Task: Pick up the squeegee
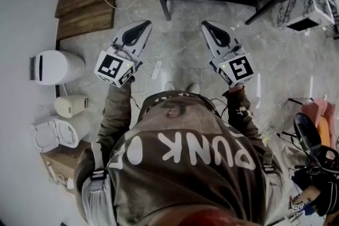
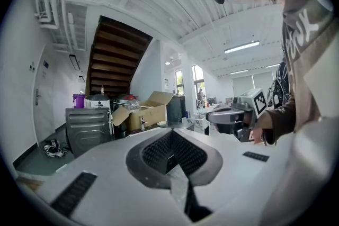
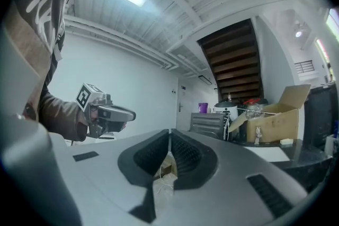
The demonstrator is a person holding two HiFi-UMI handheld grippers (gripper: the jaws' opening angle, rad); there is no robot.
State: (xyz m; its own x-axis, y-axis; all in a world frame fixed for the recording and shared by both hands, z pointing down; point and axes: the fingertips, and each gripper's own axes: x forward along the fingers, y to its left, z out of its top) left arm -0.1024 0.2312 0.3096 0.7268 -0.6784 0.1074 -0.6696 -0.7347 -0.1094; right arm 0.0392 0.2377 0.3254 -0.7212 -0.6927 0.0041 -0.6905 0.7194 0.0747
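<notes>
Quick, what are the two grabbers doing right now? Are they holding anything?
Left gripper: closed, holding nothing.
Right gripper: closed, holding nothing.

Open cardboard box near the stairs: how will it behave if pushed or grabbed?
The cardboard box probably slides rather than tips, since it looks broad and low. Its flaps stand open and would likely fold if gripped. Weight is uncertain because the contents don't show.
</notes>
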